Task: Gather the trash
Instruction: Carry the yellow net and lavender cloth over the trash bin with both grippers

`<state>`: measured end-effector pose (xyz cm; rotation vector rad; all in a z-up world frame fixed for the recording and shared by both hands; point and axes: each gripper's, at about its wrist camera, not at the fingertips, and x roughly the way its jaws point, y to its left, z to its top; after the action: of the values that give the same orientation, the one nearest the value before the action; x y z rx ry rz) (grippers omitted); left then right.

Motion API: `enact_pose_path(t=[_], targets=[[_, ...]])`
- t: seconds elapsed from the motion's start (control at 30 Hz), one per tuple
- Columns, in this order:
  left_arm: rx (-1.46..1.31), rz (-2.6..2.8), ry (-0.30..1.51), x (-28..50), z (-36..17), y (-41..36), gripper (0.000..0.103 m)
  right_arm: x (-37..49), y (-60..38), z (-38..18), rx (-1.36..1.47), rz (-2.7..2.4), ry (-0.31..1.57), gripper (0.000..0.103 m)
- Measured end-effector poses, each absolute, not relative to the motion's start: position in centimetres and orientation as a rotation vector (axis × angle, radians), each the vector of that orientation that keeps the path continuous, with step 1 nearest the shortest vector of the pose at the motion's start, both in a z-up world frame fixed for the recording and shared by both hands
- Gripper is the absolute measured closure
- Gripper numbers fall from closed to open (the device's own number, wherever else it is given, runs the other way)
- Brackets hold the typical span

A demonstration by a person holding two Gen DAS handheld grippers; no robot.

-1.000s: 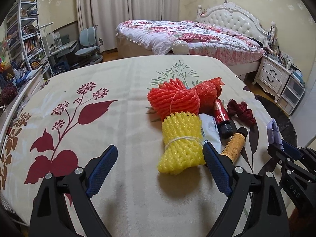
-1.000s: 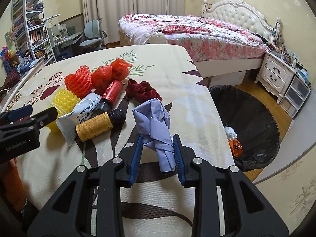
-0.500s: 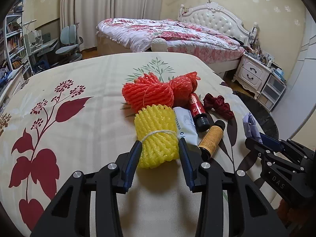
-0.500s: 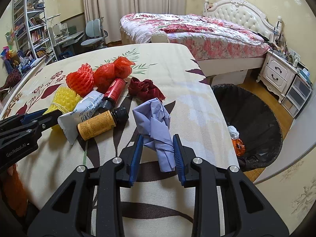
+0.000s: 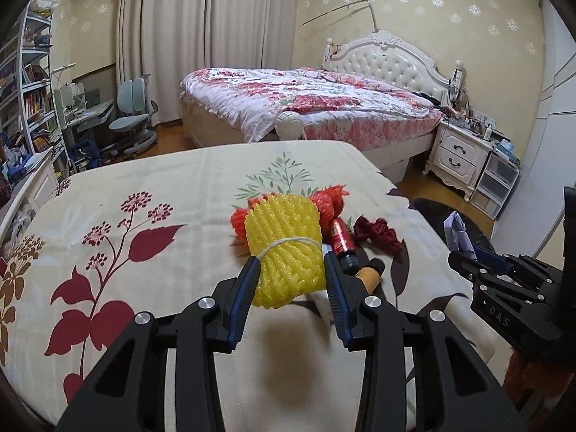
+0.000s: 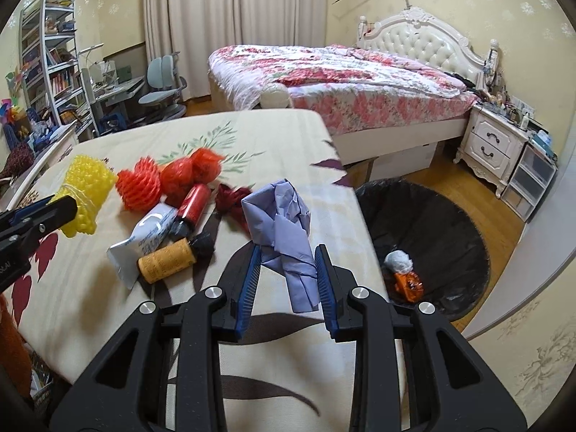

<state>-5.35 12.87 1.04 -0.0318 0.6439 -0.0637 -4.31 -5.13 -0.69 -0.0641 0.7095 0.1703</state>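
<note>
My left gripper is shut on a yellow foam net bundle and holds it above the flowered tablecloth; the bundle also shows in the right wrist view. My right gripper is shut on a crumpled lilac paper, lifted off the table near its right edge. On the table lie orange-red foam nets, a red bottle, a brown bottle, a white tube and a dark red scrap.
A bin with a black bag stands on the floor right of the table, with a white wad and orange wrapper inside. A bed, nightstand, desk chairs and shelves fill the room behind.
My left gripper closed on the yellow foam bundle and lifted it off the table. My right gripper rose with the lilac paper still in it.
</note>
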Motion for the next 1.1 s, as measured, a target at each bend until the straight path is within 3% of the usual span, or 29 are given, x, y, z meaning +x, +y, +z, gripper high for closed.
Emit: enact_pose_path(t=[0.37,1.1], targets=[[0.022,-0.192,0.557,-0.6,2.2,5.5,0.063,-1.4,-12.1,0.6,-0.017,0.003,0.656,0.073],[0.128,-0.305,0.678,9.2,-3.1,-7.0,0.063,5.0,-21.3,-3.9,0.107,-0.185,0.733,0.073]])
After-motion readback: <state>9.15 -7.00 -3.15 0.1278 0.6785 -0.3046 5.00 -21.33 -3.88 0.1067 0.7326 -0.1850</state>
